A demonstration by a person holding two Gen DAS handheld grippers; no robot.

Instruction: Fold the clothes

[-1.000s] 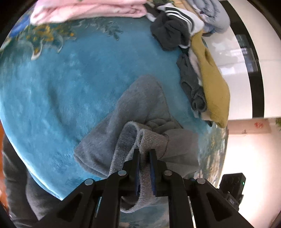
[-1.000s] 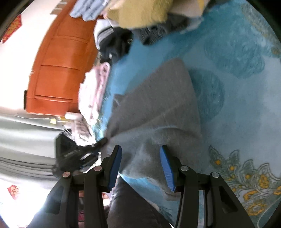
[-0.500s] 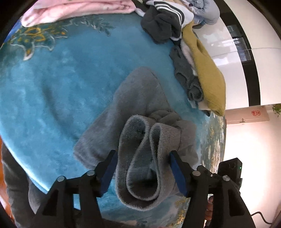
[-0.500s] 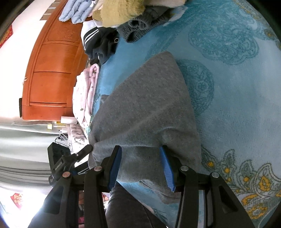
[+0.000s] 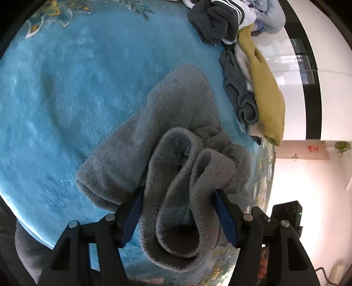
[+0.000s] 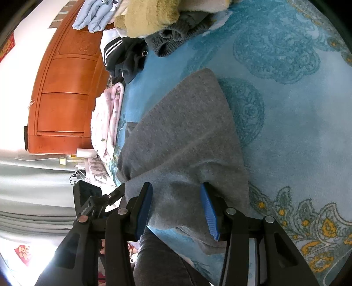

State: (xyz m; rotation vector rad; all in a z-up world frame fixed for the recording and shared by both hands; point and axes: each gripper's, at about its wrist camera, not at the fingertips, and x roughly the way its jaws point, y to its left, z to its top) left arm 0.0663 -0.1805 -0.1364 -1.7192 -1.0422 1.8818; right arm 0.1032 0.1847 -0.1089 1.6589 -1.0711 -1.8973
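Note:
A grey fleece garment (image 5: 176,114) lies partly folded on the blue blanket (image 5: 66,88). Its ribbed hem (image 5: 176,209) bunches loosely between the blue pads of my left gripper (image 5: 179,217), which is open; the jaws stand wide apart around the cloth. In the right wrist view the same grey garment (image 6: 187,136) spreads flat, and my right gripper (image 6: 177,209) is open with its jaws apart over the near edge of the cloth.
A pile of unfolded clothes, mustard yellow (image 5: 264,88), dark striped (image 5: 217,19) and grey knit (image 6: 173,37), lies at the blanket's far edge. Folded pink clothes (image 6: 107,123) sit near an orange wooden headboard (image 6: 63,92). A person's grey-clad leg (image 6: 158,259) is close below.
My left gripper was shut on the grey hem a second ago; it has opened wide and the hem now lies loose between its jaws. The right gripper stayed open while its view drew back.

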